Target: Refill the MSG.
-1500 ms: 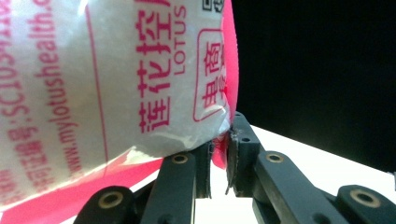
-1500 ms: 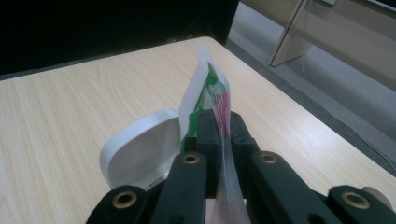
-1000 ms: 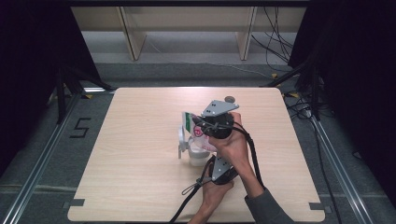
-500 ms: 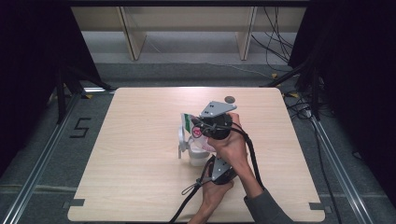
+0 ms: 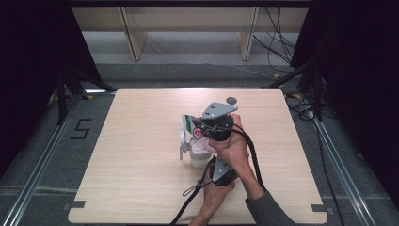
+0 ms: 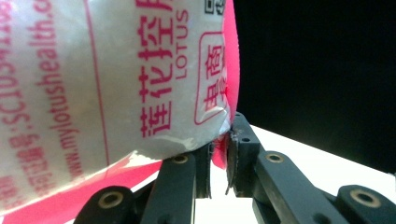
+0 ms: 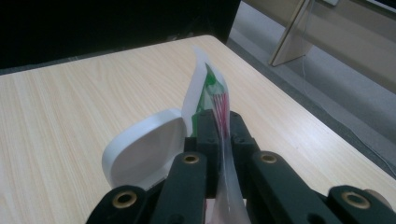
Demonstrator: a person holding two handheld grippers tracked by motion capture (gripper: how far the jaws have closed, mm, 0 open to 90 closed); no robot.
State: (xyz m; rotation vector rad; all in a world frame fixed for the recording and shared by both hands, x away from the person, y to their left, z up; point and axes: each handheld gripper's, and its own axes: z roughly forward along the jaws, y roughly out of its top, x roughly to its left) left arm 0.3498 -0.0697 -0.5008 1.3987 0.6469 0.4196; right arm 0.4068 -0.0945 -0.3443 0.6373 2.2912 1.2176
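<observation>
Near the middle of the tabletop (image 5: 122, 155), a little toward 3 o'clock, both hands hold a plastic bag (image 5: 195, 133) over a white tub (image 5: 200, 155).

The left claw (image 6: 219, 151) is clamped on a pink corner of the bag (image 6: 116, 79), its jaws nearly together with only the film between the pads. In the left gripper view the bag bulges at 10 o'clock, white with red print and the word LOTUS, its pink seam running down to the jaws. From above, the left claw (image 5: 212, 165) sits at 6 o'clock of the tub, its cable trailing toward the near edge.

The right claw (image 7: 223, 133) pinches the bag's upper edge (image 7: 205, 88), jaws closed on the thin film, which stands up on edge from between them with green and red print showing. From above, the right claw (image 5: 200, 127) is at 12 o'clock of the tub, the grey plate on top of it.

The tub's open lid (image 7: 144, 151) stands at 9 o'clock of the right jaws; from above the lid (image 5: 182, 139) is at 9 o'clock of the bag.
</observation>
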